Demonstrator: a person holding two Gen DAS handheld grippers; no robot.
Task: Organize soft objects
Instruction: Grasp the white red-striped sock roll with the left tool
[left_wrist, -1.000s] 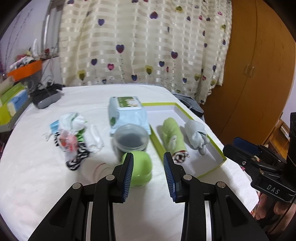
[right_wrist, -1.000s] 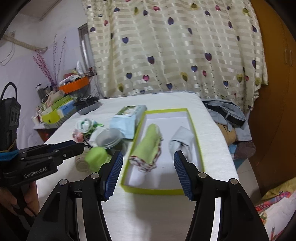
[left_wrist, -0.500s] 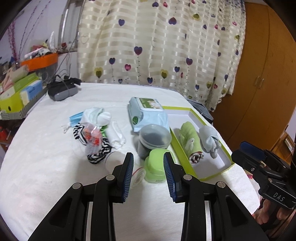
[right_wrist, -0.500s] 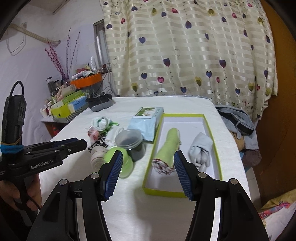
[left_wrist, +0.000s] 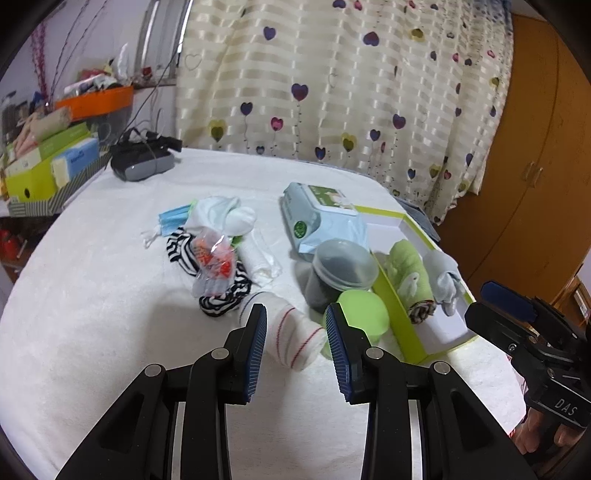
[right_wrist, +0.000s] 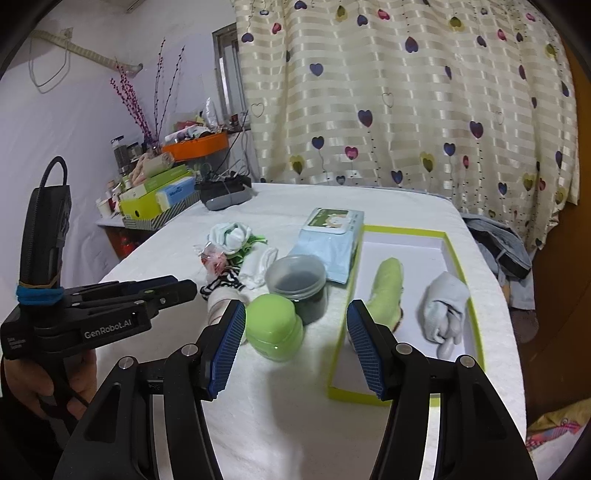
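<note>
— What's under my left claw (left_wrist: 295, 343)?

— Your jaws stand apart there, ribbed blue pads on black arms, framing a rolled white sock (left_wrist: 286, 338) with thin red stripes; it's knitted, tube-shaped, lying on the fleecy white counter (left_wrist: 92, 314). I can't tell whether the pads touch it.

— I see my right claw (right_wrist: 295, 343) gaping too, holding nothing, over the gap between a glossy lime-green plastic jar (right_wrist: 273, 326) and the shallow green-rimmed box (right_wrist: 460, 258).

— Inside that box lie a rolled pale-green cloth (right_wrist: 388, 291) and, beside it, a balled grey sock (right_wrist: 443, 304), both on the smooth white floor.

— And behind the green jar?

— A round, translucent lidded tub (left_wrist: 341, 273) with dark contents, touching a crinkly pale-blue wipes packet (left_wrist: 321, 221). Left of those is a loose heap: black-and-white striped fabric (left_wrist: 221, 295), a clear plastic bag with orange print (left_wrist: 214, 262), bunched white socks (left_wrist: 225, 218), and a pleated blue face mask (left_wrist: 173, 218)
</note>
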